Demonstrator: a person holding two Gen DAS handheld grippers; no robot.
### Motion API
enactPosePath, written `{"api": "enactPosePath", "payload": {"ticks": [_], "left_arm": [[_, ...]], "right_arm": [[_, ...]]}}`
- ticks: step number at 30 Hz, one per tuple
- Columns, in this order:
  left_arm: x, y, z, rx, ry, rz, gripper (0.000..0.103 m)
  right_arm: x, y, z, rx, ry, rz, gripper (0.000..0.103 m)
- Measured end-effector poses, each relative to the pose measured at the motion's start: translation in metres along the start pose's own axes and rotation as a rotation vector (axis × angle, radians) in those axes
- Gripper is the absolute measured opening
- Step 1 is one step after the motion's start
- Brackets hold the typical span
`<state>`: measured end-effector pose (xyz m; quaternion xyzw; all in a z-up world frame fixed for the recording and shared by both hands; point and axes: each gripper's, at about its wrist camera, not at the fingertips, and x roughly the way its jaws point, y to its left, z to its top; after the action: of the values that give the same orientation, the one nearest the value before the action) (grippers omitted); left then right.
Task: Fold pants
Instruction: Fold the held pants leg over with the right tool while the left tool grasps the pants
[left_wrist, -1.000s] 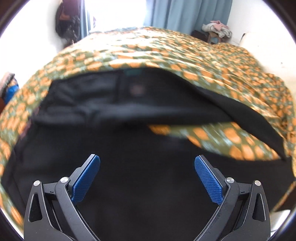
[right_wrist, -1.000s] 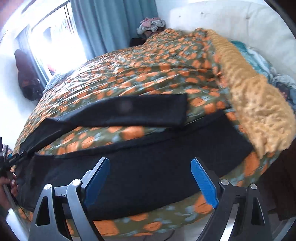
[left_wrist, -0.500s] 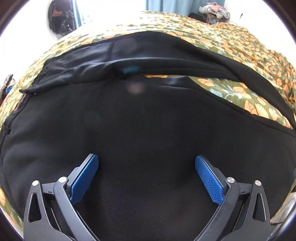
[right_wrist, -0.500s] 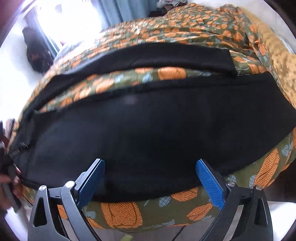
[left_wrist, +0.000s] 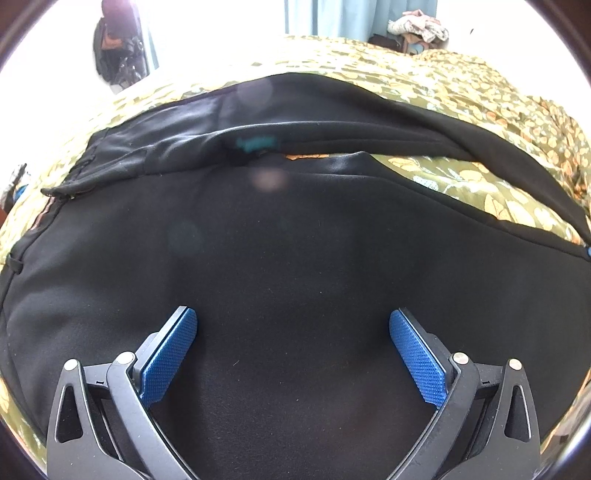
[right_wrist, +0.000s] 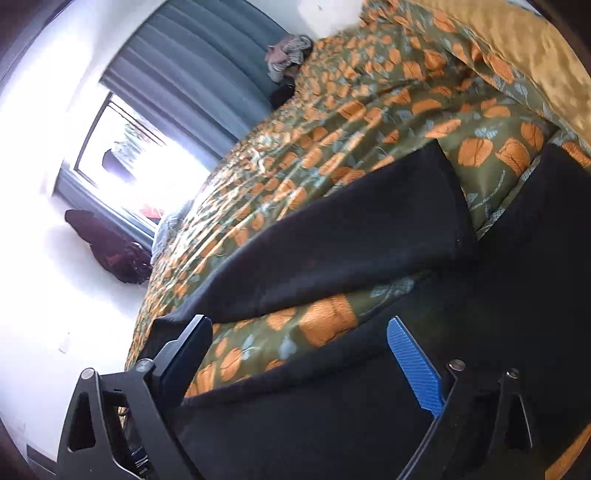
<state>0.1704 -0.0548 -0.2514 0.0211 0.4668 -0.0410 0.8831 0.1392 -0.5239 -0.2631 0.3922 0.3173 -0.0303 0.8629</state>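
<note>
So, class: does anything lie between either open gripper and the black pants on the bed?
Nothing visible does. The left gripper hangs open directly over the black pants, and the right gripper is open over a pant leg and the floral bedspread.

The pants (left_wrist: 295, 258) run past both side edges of view.

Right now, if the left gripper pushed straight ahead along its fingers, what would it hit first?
Most likely the black pants: the open left gripper points straight at that fabric, with nothing between. How near it is remains unclear.
</note>
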Motion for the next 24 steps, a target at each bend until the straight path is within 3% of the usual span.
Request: {"api": "enactPosePath", "payload": {"ticks": [7,10,12,13,18,24], "left_arm": [[0.0,-0.001,0.005,0.009,0.067,0.001,0.103],[0.0,-0.003,0.011,0.004,0.11,0.0,0.103],[-0.003,-0.004,0.014,-0.002,0.132,-0.008,0.102],[-0.006,-0.004,0.018,-0.005,0.141,-0.018,0.102],[-0.016,0.0,0.068,-0.042,0.087,-0.082,0.102],[0.027,0.037,0.164,-0.334,0.111,-0.321,0.102]], "right_arm": [[0.002,-0.032,0.03,0.096,-0.081,-0.107,0.075],[0.005,-0.04,0.035,0.122,-0.079,-0.141,0.054],[0.001,-0.043,0.038,0.134,-0.088,-0.171,0.023],[-0.005,-0.044,0.037,0.141,-0.094,-0.17,0.016],[-0.04,-0.011,0.042,0.032,-0.12,-0.104,0.011],[-0.098,0.047,0.045,-0.145,-0.18,0.007,0.01]]}}
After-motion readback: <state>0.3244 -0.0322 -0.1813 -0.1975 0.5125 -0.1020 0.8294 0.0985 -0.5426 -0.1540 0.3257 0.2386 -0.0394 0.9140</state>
